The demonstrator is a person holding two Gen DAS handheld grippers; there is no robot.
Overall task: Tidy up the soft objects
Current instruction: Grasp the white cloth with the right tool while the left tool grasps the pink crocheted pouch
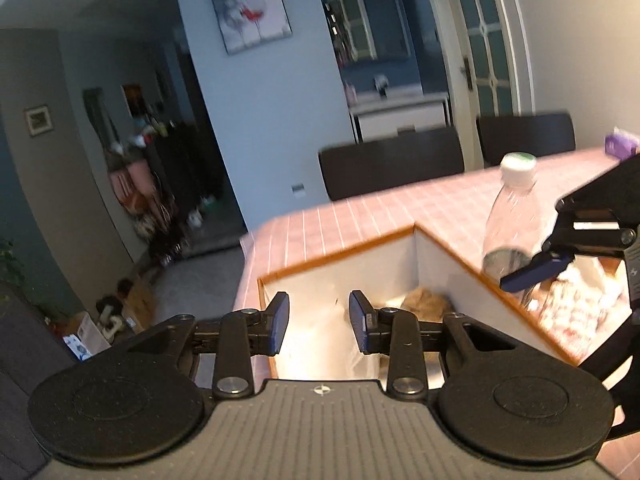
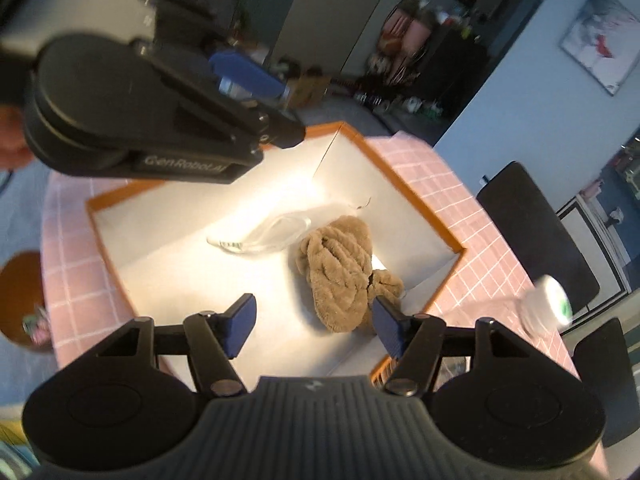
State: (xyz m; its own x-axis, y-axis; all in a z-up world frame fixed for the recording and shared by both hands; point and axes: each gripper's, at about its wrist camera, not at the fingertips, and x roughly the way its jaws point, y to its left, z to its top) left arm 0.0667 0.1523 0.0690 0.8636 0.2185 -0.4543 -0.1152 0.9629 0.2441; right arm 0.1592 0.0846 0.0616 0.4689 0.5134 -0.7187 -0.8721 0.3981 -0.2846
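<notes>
Both tongs hang above a shallow white tray with an orange rim point(image 2: 404, 196) that sits on a surface covered in a pink grid cloth point(image 2: 452, 200). The right tongs point(image 2: 316, 326) stand apart with nothing between the blue pads; just ahead of them, reaching in toward the right-hand pad, a tan fleecy cloth point(image 2: 344, 264) lies bunched in the tray, its long axis running roughly away from the tongs. Further ahead and to the left of that cloth lies a flattened clear plastic bag point(image 2: 272, 234), its length set crosswise. These two soft things are all the tray shows; the rest of its floor is bare and brightly lit. The left tongs point(image 1: 319, 323) are also parted and empty, pointed over the near wall of the tray, with only a corner of the cloth visible past their right pad, so the right tongs look the nearer to it and better lined up. To the right of the right tongs, outside the tray rim, stands a clear plastic bottle with a white cap point(image 1: 512, 216), blurred in both views. Beyond it, near the surface's far edge, sits a small purple packet point(image 1: 620, 142), well apart from either pair. A likely next move is a descent onto the cloth.
</notes>
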